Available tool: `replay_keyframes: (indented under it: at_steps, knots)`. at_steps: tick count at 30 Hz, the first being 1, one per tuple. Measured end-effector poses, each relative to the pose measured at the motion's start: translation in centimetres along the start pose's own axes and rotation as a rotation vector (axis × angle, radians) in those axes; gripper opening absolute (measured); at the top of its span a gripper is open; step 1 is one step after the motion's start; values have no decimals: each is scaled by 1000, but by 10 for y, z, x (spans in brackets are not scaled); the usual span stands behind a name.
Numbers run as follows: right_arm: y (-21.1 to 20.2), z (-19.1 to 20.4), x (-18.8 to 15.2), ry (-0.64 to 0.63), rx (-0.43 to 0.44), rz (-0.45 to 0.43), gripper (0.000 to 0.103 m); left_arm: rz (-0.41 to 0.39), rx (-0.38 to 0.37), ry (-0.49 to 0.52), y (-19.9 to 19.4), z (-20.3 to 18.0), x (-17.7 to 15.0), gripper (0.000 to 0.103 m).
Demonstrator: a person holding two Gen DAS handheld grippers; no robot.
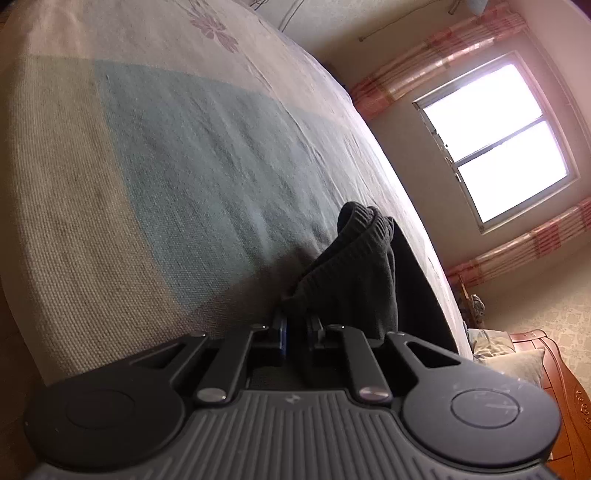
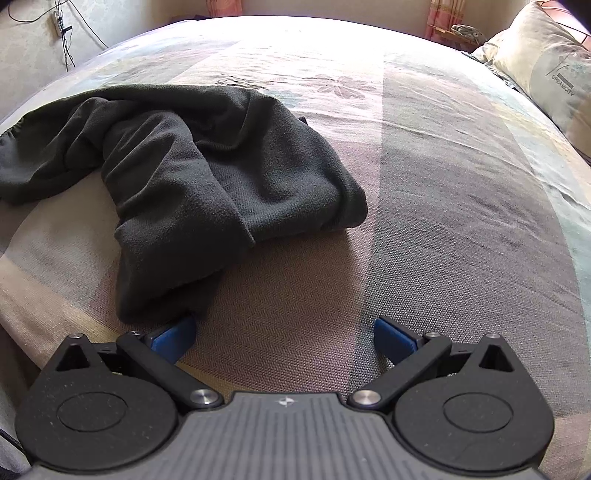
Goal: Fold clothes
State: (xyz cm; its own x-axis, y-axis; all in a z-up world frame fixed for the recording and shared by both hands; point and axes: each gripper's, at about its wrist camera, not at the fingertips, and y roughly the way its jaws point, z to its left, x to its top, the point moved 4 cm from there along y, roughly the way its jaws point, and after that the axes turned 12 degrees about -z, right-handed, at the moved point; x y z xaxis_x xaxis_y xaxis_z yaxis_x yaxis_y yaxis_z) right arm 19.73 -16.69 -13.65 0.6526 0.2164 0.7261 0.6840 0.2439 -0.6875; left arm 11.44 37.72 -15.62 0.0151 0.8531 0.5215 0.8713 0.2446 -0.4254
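A dark grey knit garment [image 2: 192, 173] lies crumpled on the bed, left of centre in the right wrist view, with one end reaching down to my left blue fingertip [image 2: 173, 338]. My right gripper [image 2: 284, 339] is open and empty just above the bedspread. In the left wrist view my left gripper [image 1: 297, 328] is shut on a bunched, ribbed edge of the same dark garment [image 1: 351, 266], held close above the bed.
The bed is covered by a striped, flowered bedspread [image 2: 443, 184]. A pillow [image 2: 546, 70] lies at the far right. A window [image 1: 495, 144] with pink curtains and a wooden headboard [image 1: 561, 373] are beyond the bed's edge. Cables [image 2: 66, 33] hang on the wall at the far left.
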Motion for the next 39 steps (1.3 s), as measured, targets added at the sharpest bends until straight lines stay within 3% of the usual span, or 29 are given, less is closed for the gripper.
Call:
replay_keyframes:
  at_steps: [7, 13, 21, 23, 24, 27, 32, 34, 39]
  knots:
    - [0, 0, 0, -5, 2, 5, 103, -137, 18, 63, -50, -27, 21, 7]
    - [2, -1, 0, -10, 9, 8, 103, -132, 190, 187, -67, -14, 26, 7]
    - [1, -2, -3, -31, 24, -23, 103, -92, 298, 301, -79, -19, 18, 13]
    - [0, -3, -2, -31, 28, -18, 103, -82, 325, 330, -82, -20, 16, 18]
    - [-1, -3, -1, -30, 30, -16, 103, -80, 334, 344, -85, -22, 15, 25]
    - [-9, -5, 4, -16, 51, -42, 103, -78, 306, 405, -94, -41, 9, 44]
    - [-25, -19, 18, 66, 113, -128, 103, 46, 167, 506, -87, -92, -30, 51]
    - [-25, -29, 23, 136, 163, -150, 103, 114, 94, 558, -78, -117, -53, 60]
    - [-6, -52, 26, 330, 267, -132, 103, 238, -64, 674, -55, -171, -112, 63]
